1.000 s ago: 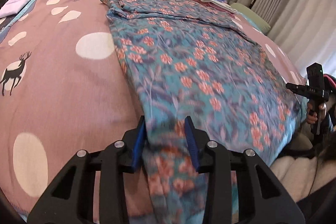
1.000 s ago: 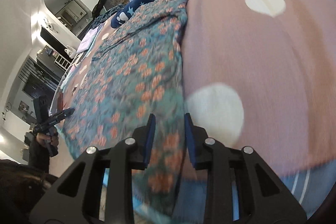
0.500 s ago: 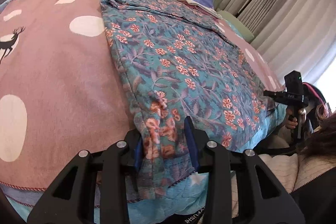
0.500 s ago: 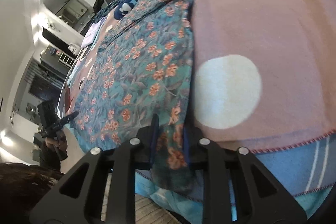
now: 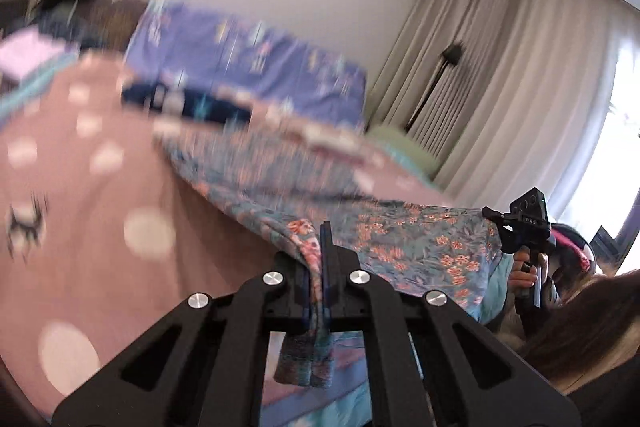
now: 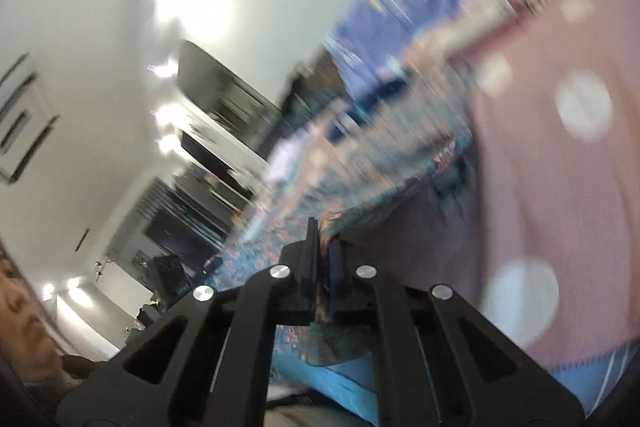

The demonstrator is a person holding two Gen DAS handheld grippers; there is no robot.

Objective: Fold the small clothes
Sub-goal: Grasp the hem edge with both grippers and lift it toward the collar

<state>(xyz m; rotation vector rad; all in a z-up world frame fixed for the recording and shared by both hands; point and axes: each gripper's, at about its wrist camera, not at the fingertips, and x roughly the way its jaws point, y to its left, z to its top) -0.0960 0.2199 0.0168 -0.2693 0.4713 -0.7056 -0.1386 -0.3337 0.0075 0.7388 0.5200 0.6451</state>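
Both my grippers pinch the floral garment's near hem.
My left gripper and right gripper, jaws just closed, clamp the floral garment, which stretches away toward the frame's centre.

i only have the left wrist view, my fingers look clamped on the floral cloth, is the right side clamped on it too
Observer: Yes. The right gripper is shut on the floral garment, on the corner at the opposite side of its near edge.
Operator: anything hanging loose under that side
Observer: A short tail of the cloth droops below the right fingers.
Operator: what's beside that corner on the bed
Observer: The pink spotted bedspread lies to its right, with a shadowed gap under the raised edge of the fabric.
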